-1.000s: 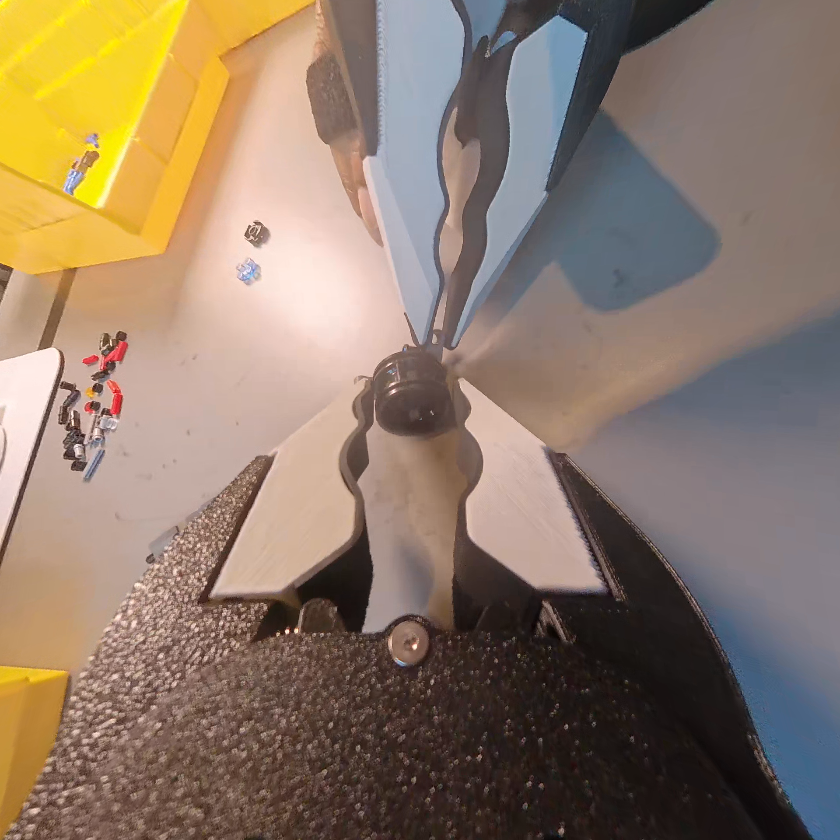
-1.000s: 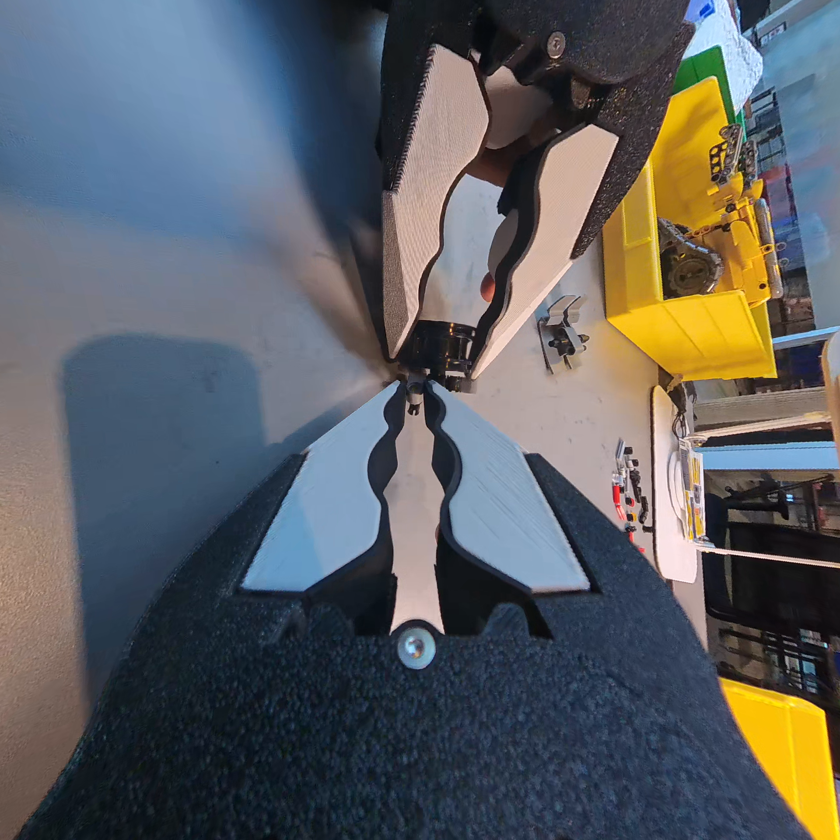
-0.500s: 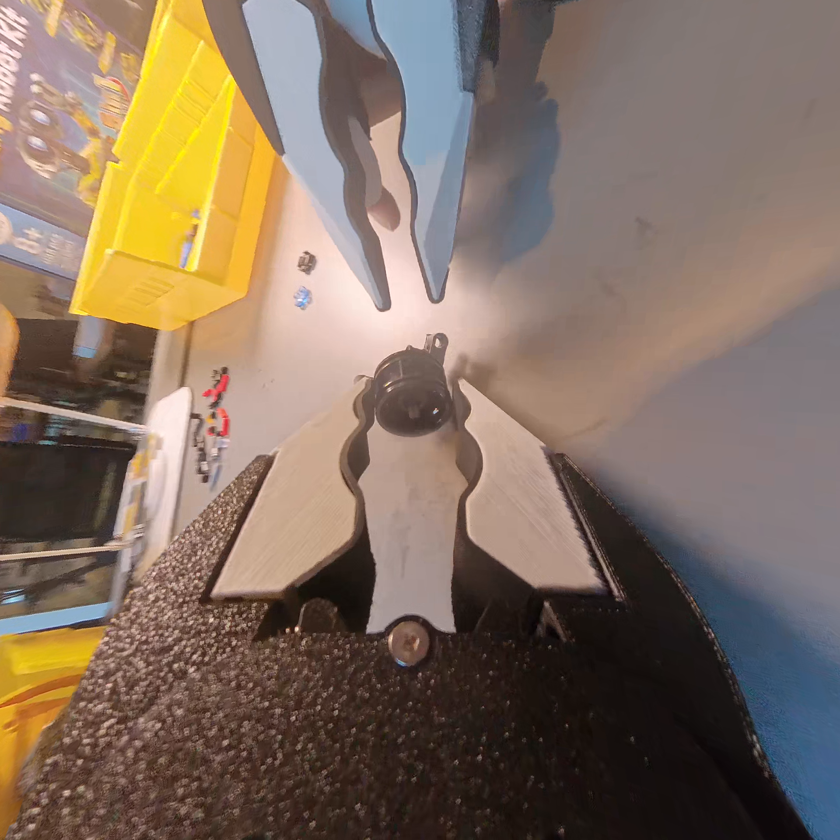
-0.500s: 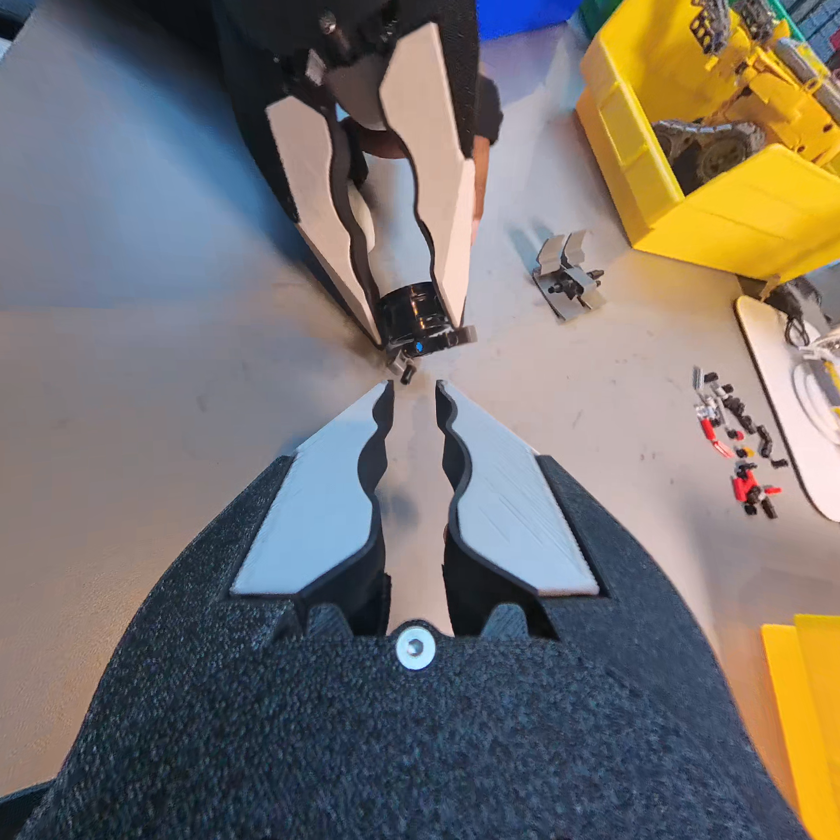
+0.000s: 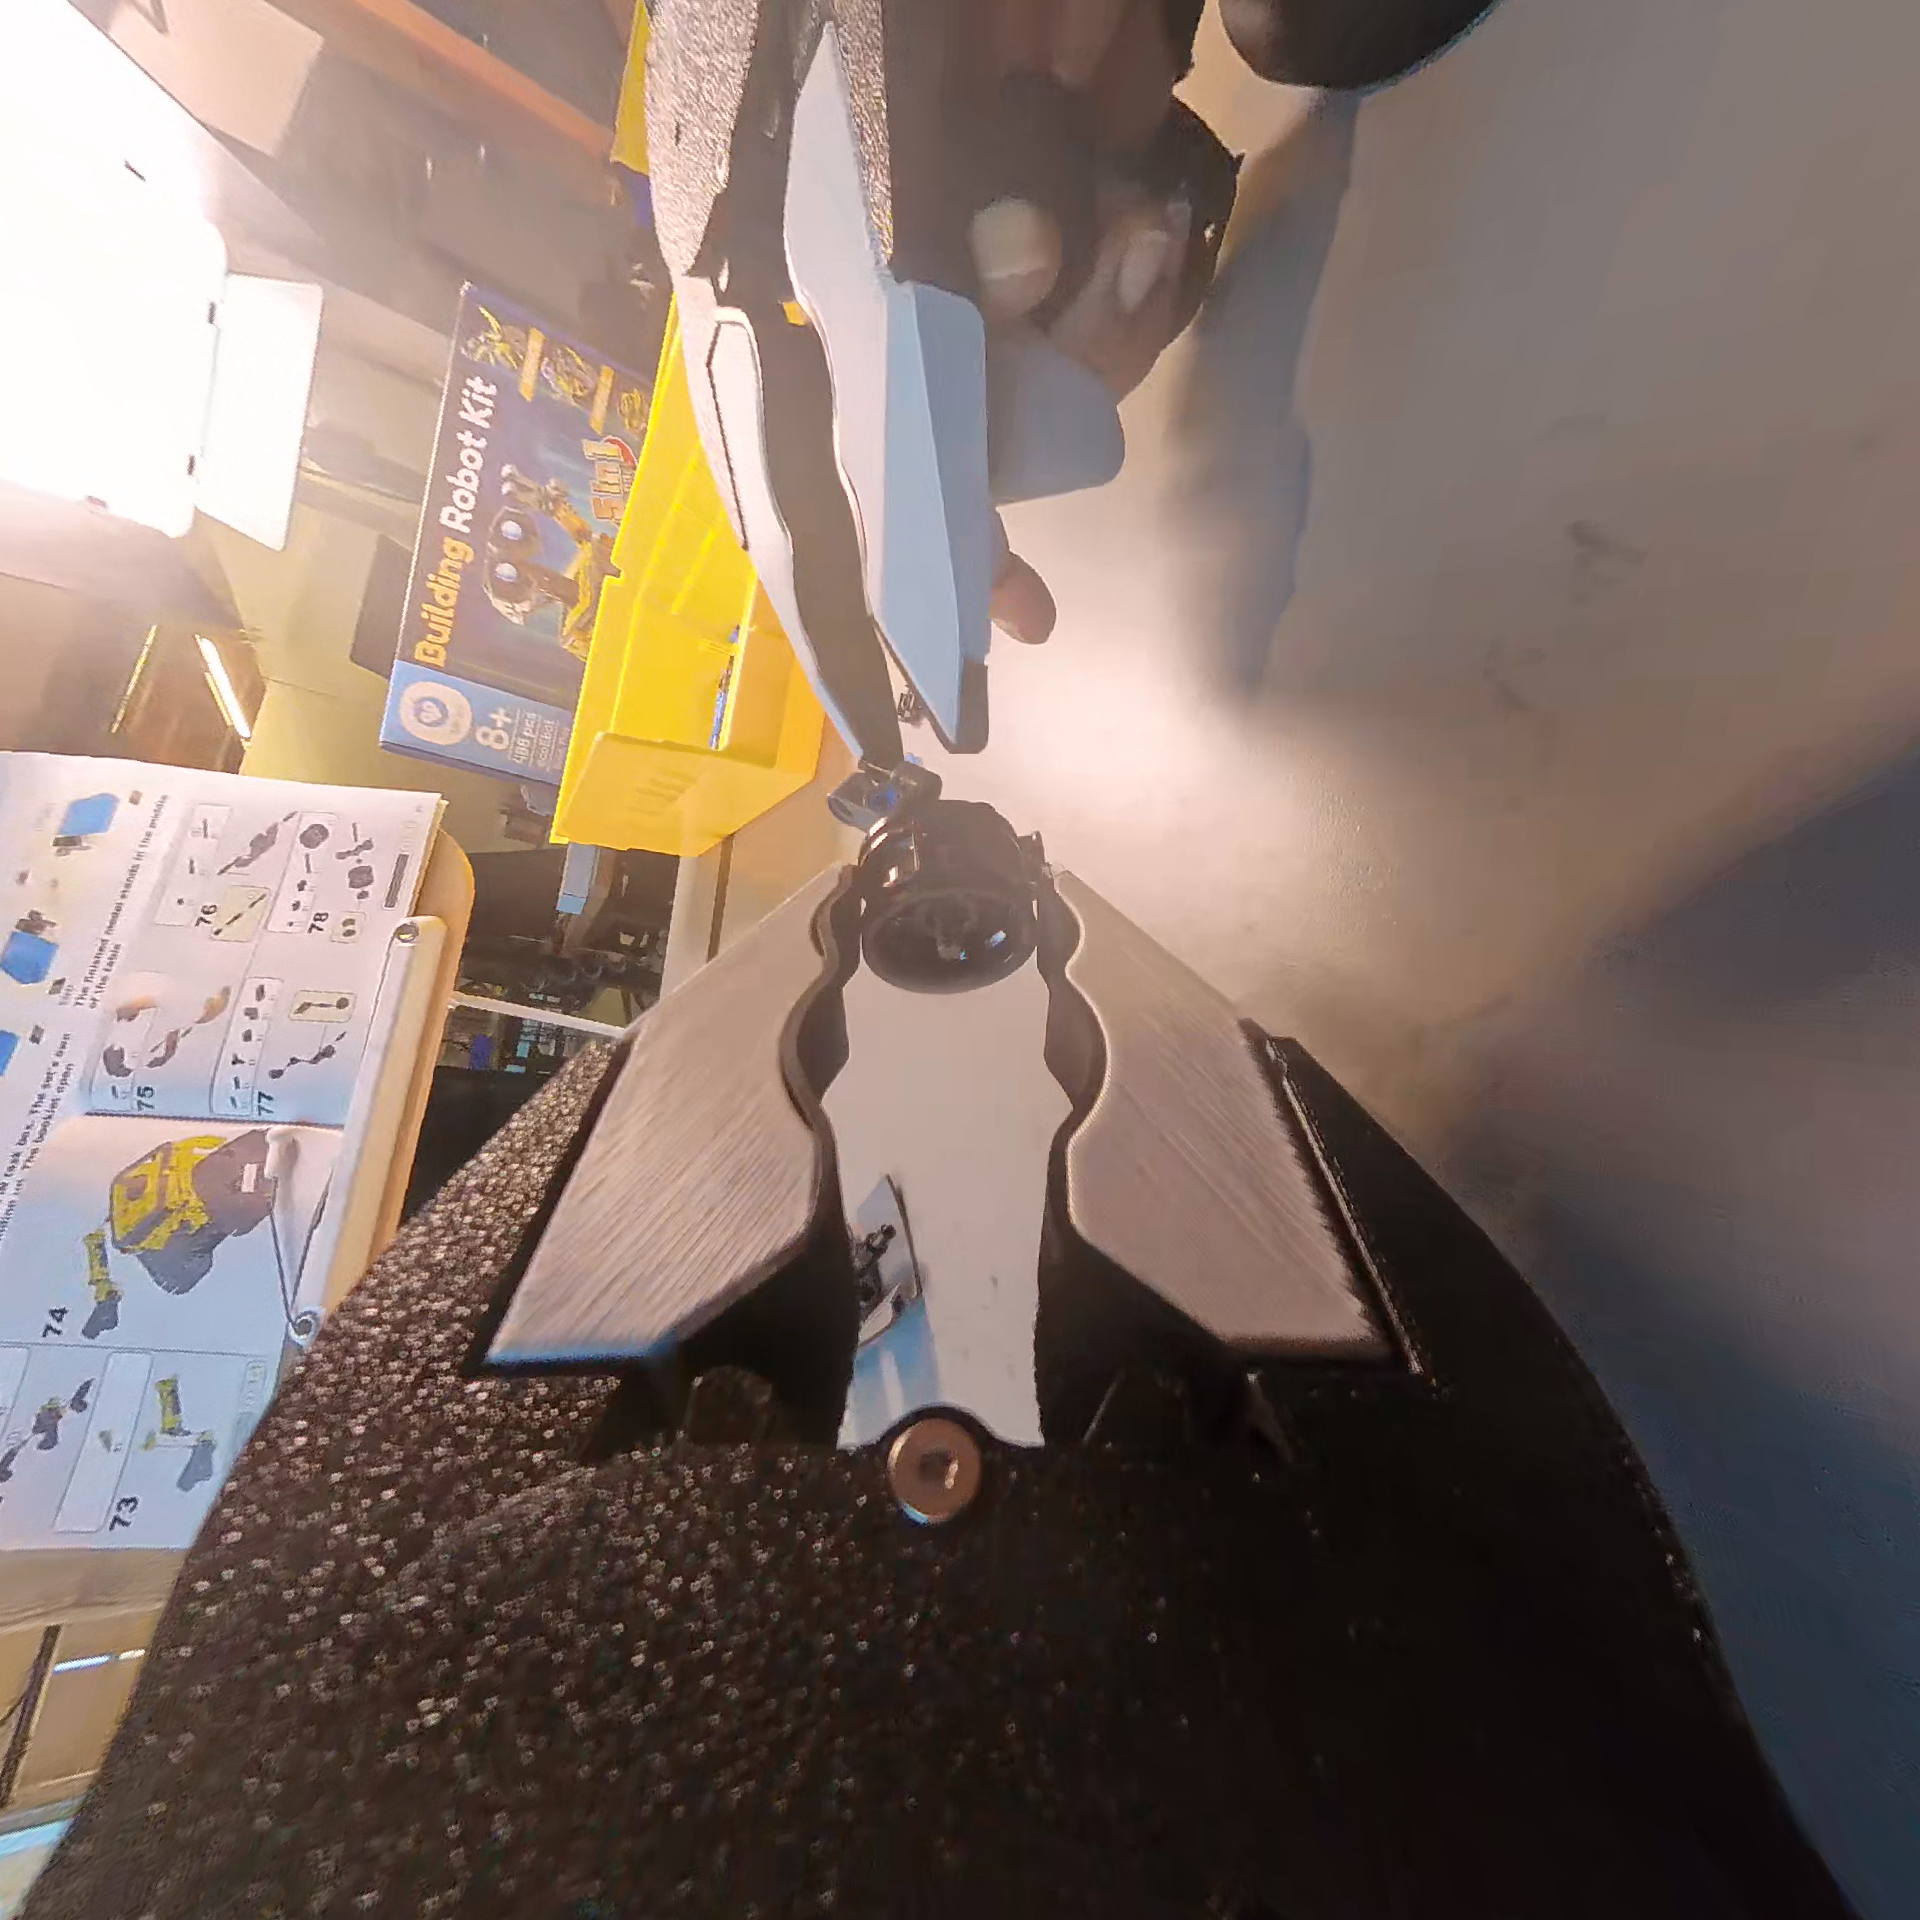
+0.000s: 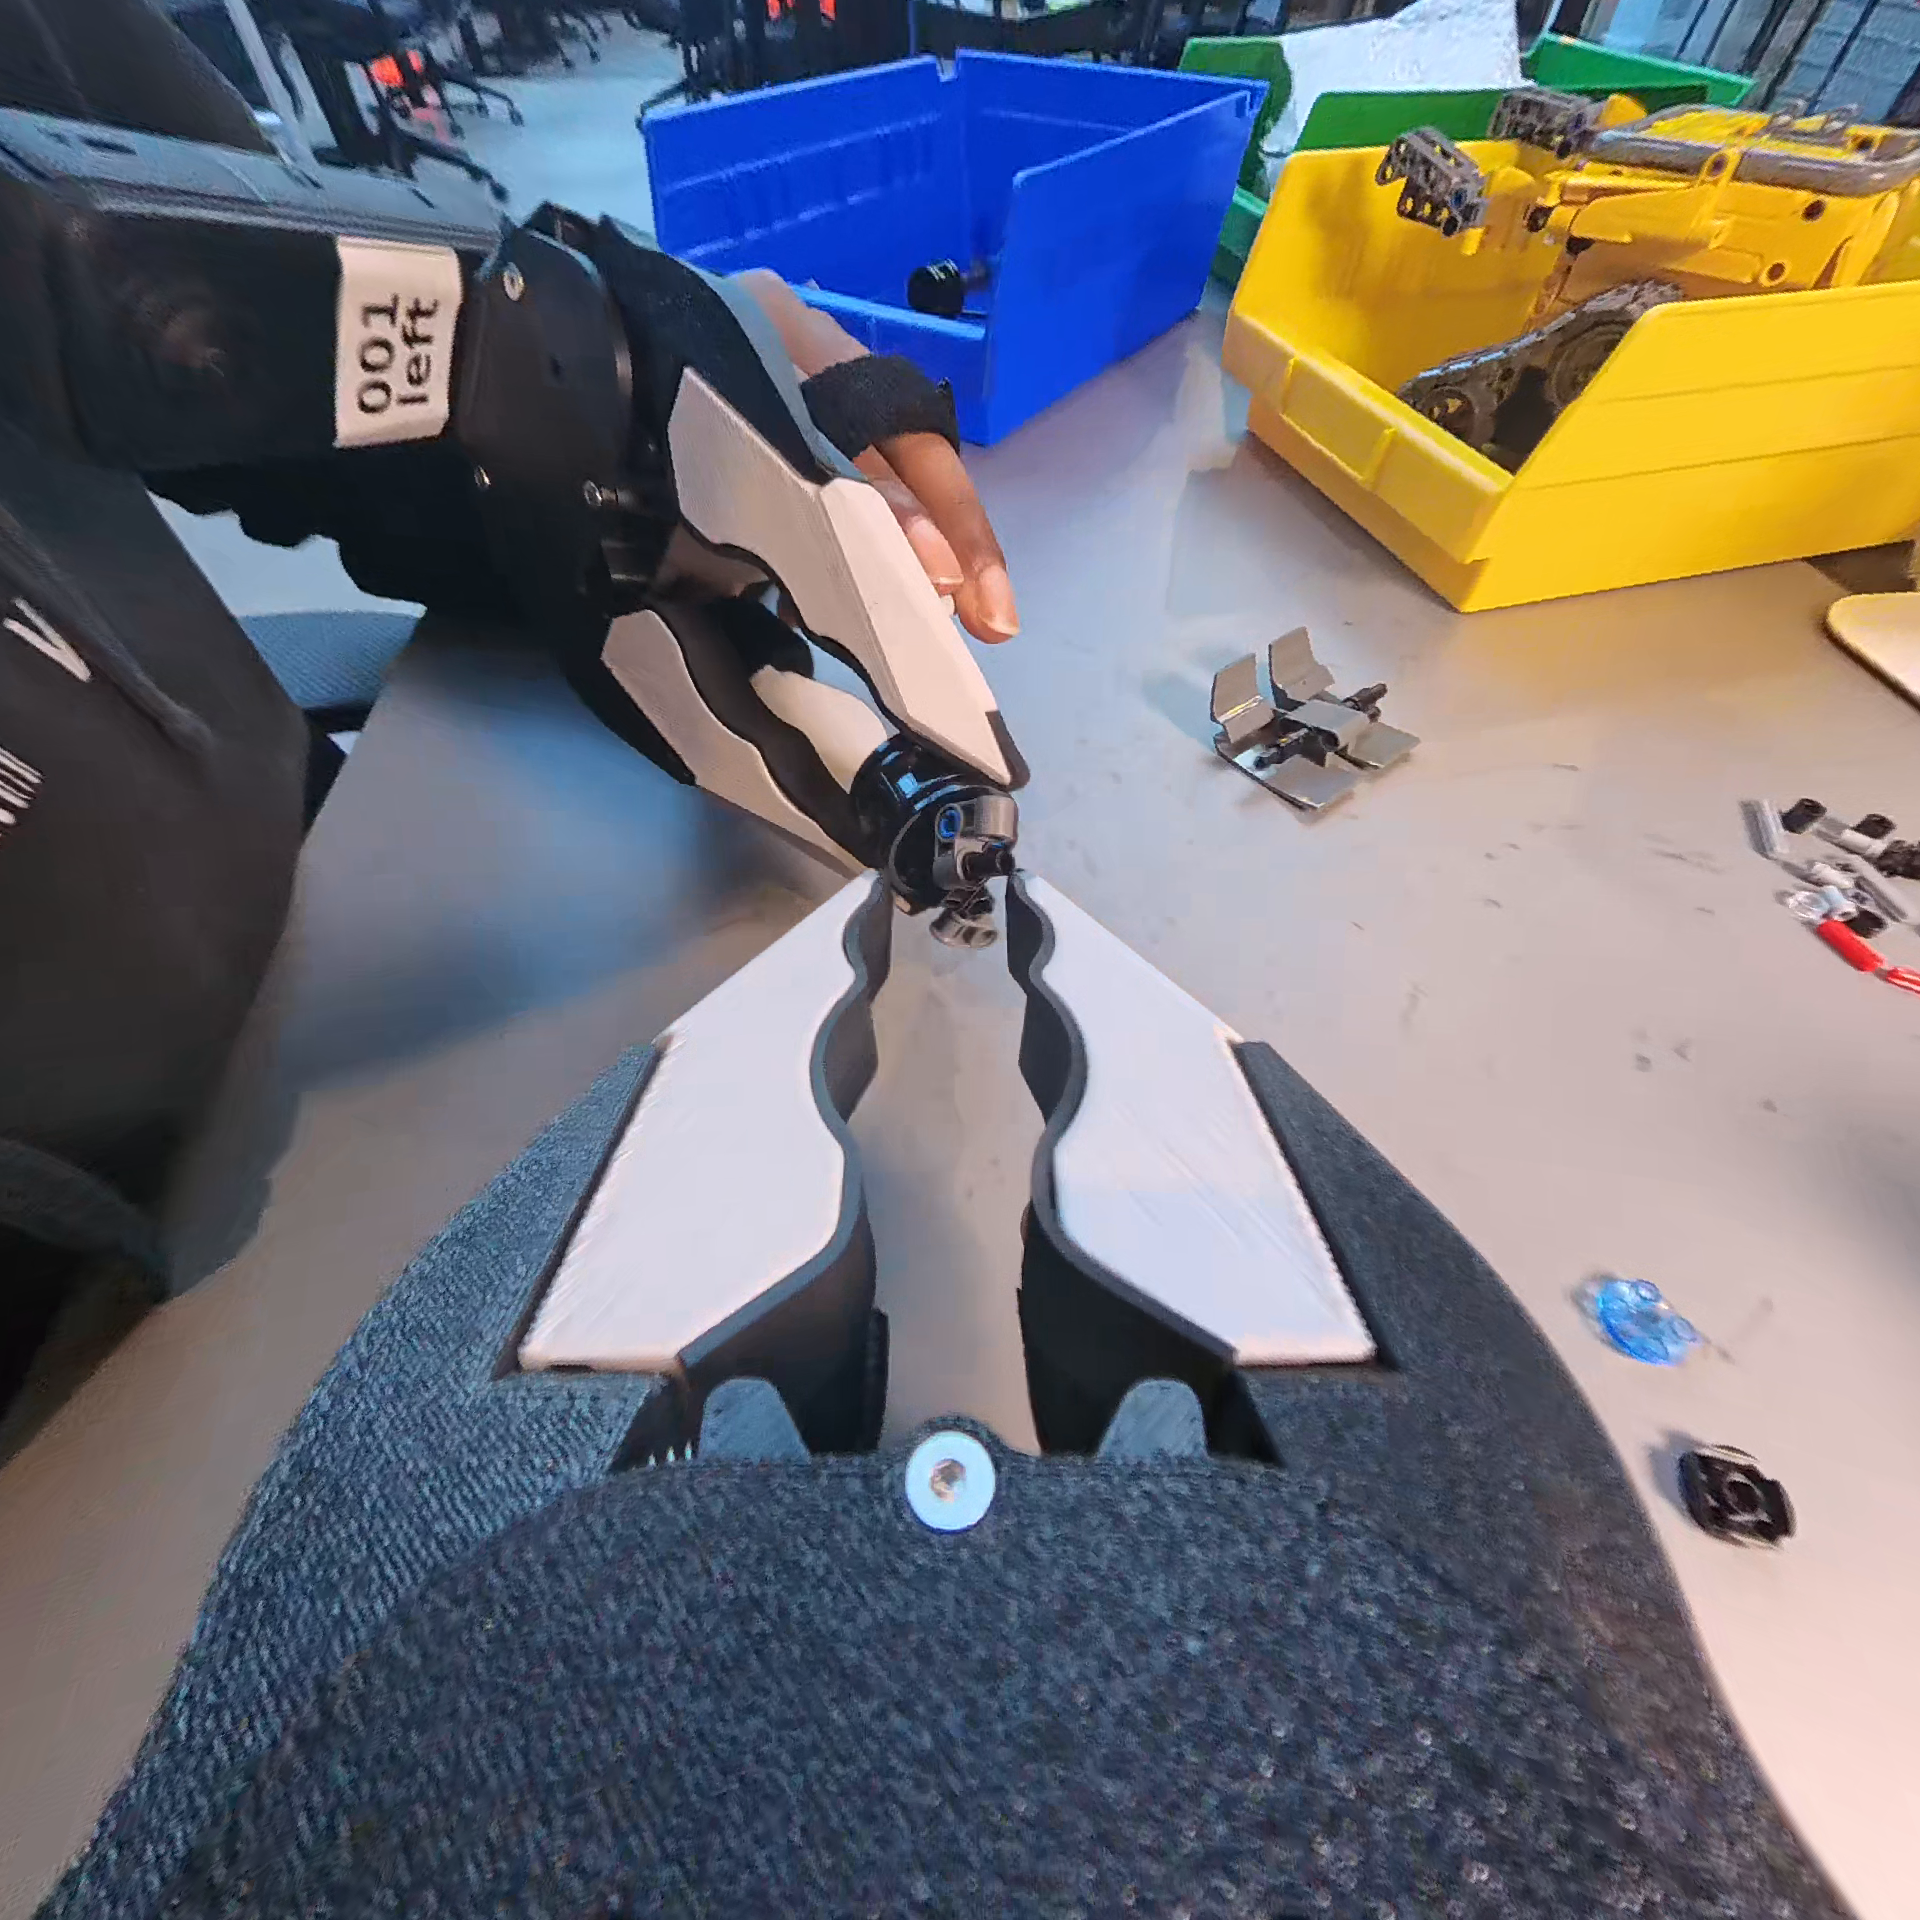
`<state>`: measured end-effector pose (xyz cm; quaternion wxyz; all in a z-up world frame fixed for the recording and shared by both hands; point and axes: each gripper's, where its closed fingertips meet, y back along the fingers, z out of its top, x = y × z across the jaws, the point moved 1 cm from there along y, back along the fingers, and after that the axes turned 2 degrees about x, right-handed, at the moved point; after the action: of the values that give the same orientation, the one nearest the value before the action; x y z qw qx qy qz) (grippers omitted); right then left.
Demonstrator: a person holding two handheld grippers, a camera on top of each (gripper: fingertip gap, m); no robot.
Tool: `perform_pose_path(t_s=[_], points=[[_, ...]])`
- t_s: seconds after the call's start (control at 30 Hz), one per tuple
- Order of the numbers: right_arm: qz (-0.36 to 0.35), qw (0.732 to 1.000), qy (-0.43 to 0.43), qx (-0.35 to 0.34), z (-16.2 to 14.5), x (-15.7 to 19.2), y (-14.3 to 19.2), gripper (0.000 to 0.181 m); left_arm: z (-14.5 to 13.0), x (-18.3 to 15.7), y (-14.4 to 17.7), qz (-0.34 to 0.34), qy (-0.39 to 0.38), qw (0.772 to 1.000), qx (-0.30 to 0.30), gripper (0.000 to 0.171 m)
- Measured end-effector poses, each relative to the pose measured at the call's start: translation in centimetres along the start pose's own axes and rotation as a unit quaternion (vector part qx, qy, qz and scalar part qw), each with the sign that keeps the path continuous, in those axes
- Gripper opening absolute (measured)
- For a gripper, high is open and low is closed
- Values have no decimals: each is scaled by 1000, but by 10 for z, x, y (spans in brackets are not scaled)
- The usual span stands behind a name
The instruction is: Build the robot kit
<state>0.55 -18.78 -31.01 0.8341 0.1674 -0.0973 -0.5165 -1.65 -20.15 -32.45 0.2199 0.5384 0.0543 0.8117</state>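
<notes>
My left gripper (image 5: pixel 951 914) pinches a black wheel hub (image 5: pixel 948 914) between its fingertips, held above the grey table (image 6: pixel 1351 987); a small black connector piece (image 6: pixel 961 920) sticks out of its face. My right gripper (image 6: pixel 948 896) stands spread, empty, its tips either side of that connector at 12 o'clock; I cannot tell whether they touch it. At 2 o'clock lies a grey tread piece (image 6: pixel 1304 722), beyond it a yellow bin (image 6: pixel 1558 436) and a blue bin (image 6: pixel 935 208). A clear blue stud (image 6: pixel 1640 1320) sits at 3 o'clock.
</notes>
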Motion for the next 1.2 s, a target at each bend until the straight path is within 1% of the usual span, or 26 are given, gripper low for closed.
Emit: perform_pose_path(t_s=[0.07, 0.13, 0.27, 0.4, 0.47, 0.5, 0.53, 0.57, 0.6, 0.63, 0.67, 0.73, 0.77, 0.8, 0.83, 0.87, 0.9, 0.93, 1.0, 1.07, 1.1, 1.2], points=[[-17, 1000, 18, 4, -1, -1, -2, 12, -2, -2, -1, -9, 12, 1000, 1, 33], [-7, 1000, 18, -3, 2, 2, -3, 10, -3, -1, -1, -10, 16, 1000, 2, 33], [6, 1000, 7, -15, 5, 5, -2, 9, -1, 0, 0, -4, 13, 1000, -2, 32], [23, 998, -40, -34, 10, 6, -3, 11, -2, 2, -1, 14, -17, 1000, 10, 32], [20, 999, -32, -24, 7, 7, -4, 10, -4, 1, -2, 11, -14, 1000, 15, 32], [10, 1000, -11, -20, 7, 7, -5, 8, -5, 0, -2, 0, 7, 1000, 14, 32], [-3, 1000, 24, -14, 6, 7, -6, 8, -5, -1, -3, -21, 46, 999, 7, 32], [-23, 997, 73, -1, 3, 7, -7, 7, -5, -2, -2, -48, 102, 994, -6, 32], [-47, 989, 141, 17, -1, 7, -8, 7, -3, -1, -1, -77, 164, 983, -22, 37], [-66, 974, 215, 37, -6, 8, -9, 7, -3, 1, 2, -107, 224, 968, -35, 42], [-84, 955, 279, 56, -11, 8, -10, 7, -3, 3, 5, -134, 280, 949, -46, 44], [-107, 913, 382, 99, -22, 7, -13, 7, -6, 5, 8, -185, 371, 908, -60, 41], [-109, 887, 434, 118, -29, 9, -16, 7, -8, 4, 7, -207, 397, 892, -56, 38], [-111, 861, 479, 129, -34, 11, -19, 7, -10, 1, 5, -222, 411, 883, -48, 38], [-115, 840, 515, 125, -35, 13, -21, 7, -11, -2, 3, -237, 416, 877, -40, 38], [-116, 826, 538, 121, -35, 15, -23, 7, -12, -5, 1, -256, 418, 871, -30, 39], [-116, 815, 556, 118, -35, 17, -23, 7, -12, -9, -1, -278, 427, 860, -20, 41], [-117, 804, 572, 108, -33, 20, -24, 7, -10, -11, -2, -307, 446, 841, -18, 42], [-121, 787, 599, 91, -28, 24, -22, 7, -4, -8, -3, -363, 503, 783, -35, 47], [-123, 772, 620, 74, -21, 28, -18, 7, 4, -3, 1, -427, 545, 718, -67, 52], [-124, 767, 627, 65, -16, 31, -16, 7, 6, -2, 1, -449, 554, 697, -77, 52], [-123, 755, 642, 49, -3, 36, -8, 7, 20, -3, 6, -495, 544, 667, -117, 48]])
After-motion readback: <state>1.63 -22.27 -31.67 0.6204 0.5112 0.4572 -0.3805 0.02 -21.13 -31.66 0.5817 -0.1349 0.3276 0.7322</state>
